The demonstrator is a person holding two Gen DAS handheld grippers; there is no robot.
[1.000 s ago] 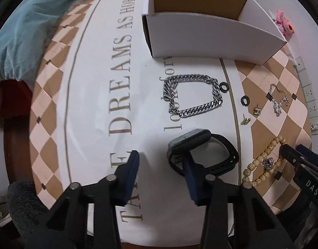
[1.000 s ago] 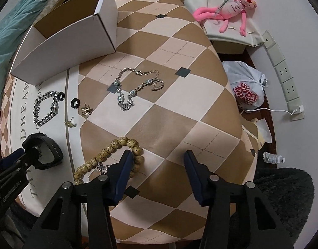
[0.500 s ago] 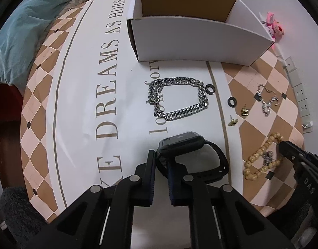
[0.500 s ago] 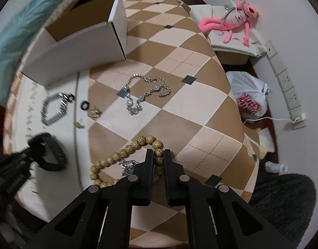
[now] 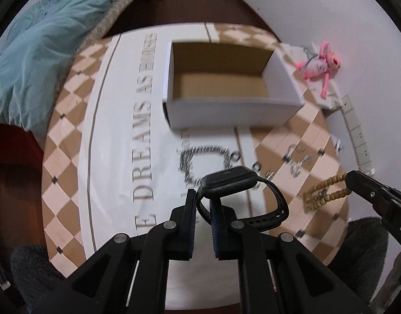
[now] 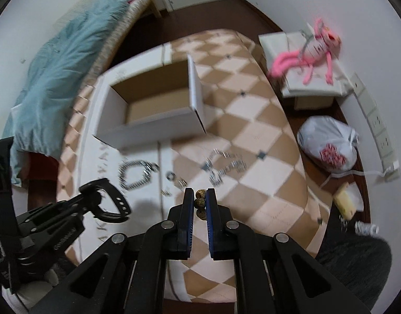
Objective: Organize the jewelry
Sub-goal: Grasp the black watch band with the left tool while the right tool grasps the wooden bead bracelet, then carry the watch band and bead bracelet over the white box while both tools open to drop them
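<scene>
My left gripper is shut on the strap of a black smartwatch and holds it above the table; it also shows in the right wrist view. My right gripper is shut on a wooden bead bracelet, which hangs from it in the left wrist view. An open white cardboard box stands further back on the table, also in the right wrist view. A silver chain bracelet, small rings and a silver necklace lie on the tablecloth.
The round table has a checkered cloth with lettering. A teal blanket lies on a bed to the left. A pink plush toy, a white plastic bag and wall sockets are to the right.
Both grippers closed, the left on the watch strap and the right on the bead bracelet. Both items have been lifted off the table and the views now look down into the box.
</scene>
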